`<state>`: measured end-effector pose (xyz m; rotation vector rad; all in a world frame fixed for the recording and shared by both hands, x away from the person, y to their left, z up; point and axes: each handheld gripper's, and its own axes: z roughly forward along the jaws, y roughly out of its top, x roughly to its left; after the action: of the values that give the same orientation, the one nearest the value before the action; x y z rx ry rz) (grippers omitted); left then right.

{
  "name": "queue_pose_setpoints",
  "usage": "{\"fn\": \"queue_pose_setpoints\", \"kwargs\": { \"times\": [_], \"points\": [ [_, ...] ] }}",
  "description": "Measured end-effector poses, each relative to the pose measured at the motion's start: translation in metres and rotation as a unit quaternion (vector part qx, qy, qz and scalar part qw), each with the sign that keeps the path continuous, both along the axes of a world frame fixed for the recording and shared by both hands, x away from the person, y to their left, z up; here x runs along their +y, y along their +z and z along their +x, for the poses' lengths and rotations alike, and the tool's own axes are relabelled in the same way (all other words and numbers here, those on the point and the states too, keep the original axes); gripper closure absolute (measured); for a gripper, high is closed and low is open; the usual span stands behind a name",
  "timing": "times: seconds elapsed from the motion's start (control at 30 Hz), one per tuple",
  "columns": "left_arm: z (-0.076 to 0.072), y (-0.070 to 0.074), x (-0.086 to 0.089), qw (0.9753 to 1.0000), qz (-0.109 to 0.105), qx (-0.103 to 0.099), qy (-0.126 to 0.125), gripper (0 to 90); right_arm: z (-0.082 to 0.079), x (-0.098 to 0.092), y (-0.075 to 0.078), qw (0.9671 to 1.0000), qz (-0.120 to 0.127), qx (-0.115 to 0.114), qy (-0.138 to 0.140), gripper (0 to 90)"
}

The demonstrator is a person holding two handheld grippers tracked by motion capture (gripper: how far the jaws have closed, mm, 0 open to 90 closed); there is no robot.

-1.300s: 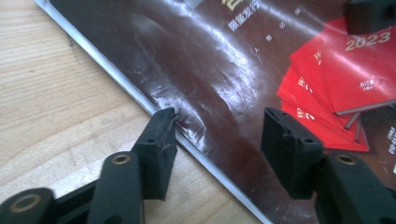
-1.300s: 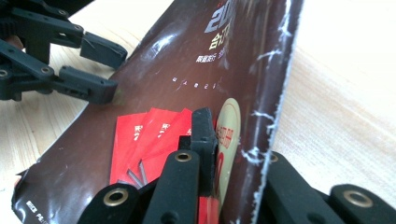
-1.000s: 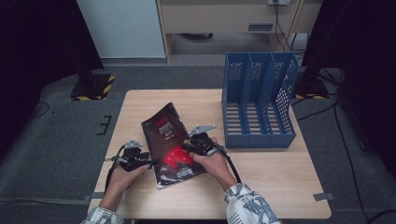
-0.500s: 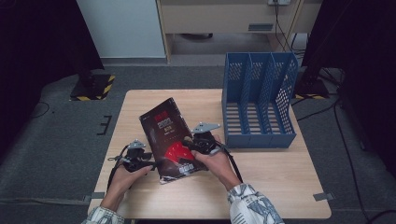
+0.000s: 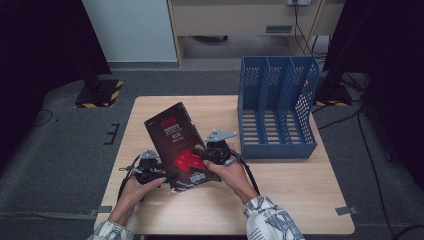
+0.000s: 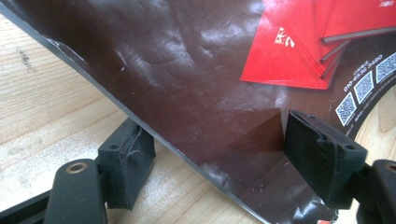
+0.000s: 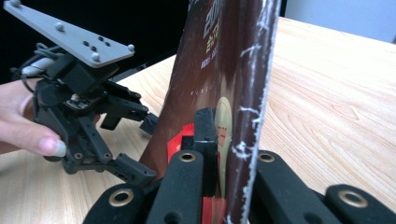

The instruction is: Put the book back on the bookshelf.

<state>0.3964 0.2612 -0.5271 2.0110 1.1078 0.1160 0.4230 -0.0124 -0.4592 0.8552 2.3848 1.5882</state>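
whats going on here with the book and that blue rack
A person is tilting a dark brown book up off the wooden table. The right claw is clamped on its spine edge. The left claw is open, one jaw under the cover and one over it. The blue file rack stands empty at the right.

A glossy dark brown book (image 5: 180, 145) with red shapes on its cover is tilting up off the table at lower centre of the high view, its cover creased.
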Motion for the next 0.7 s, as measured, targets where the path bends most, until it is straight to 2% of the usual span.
{"fn": "queue_pose_setpoints", "kwargs": {
  "times": [0.07,0.17,0.3,0.47,0.6,0.7],
  "points": [
    [0.0004,-0.0002,0.0004,1.0,-0.007,0.0,0.003,26.8,-0.0004,-0.0001,0.0009,1.0,0.003,-0.002,0.002,87.0],
    [0.0006,-0.0006,0.0001,1.0,-0.004,-0.003,-0.002,27.1,-0.0019,0.0005,0.0032,0.9999,0.011,-0.005,0.006,87.0],
    [0.0012,-0.0007,-0.0004,0.9999,-0.004,-0.014,-0.004,23.5,-0.0033,0.0029,0.0072,0.9997,0.012,-0.013,0.017,87.0],
    [0.0025,-0.0014,0.0006,0.9998,-0.015,-0.011,0.001,20.8,-0.0044,0.0034,0.0097,0.9994,0.02,-0.017,0.022,87.0],
    [0.0032,-0.0025,0.0015,0.9999,-0.016,-0.003,-0.001,27.7,-0.0047,0.0044,0.0092,0.9994,0.017,-0.017,0.025,87.0],
    [0.0037,-0.0022,0.0079,0.9997,-0.024,0.002,0.01,44.4,-0.0046,0.0039,0.0084,0.9994,0.014,-0.018,0.025,87.0]
  ]
}}
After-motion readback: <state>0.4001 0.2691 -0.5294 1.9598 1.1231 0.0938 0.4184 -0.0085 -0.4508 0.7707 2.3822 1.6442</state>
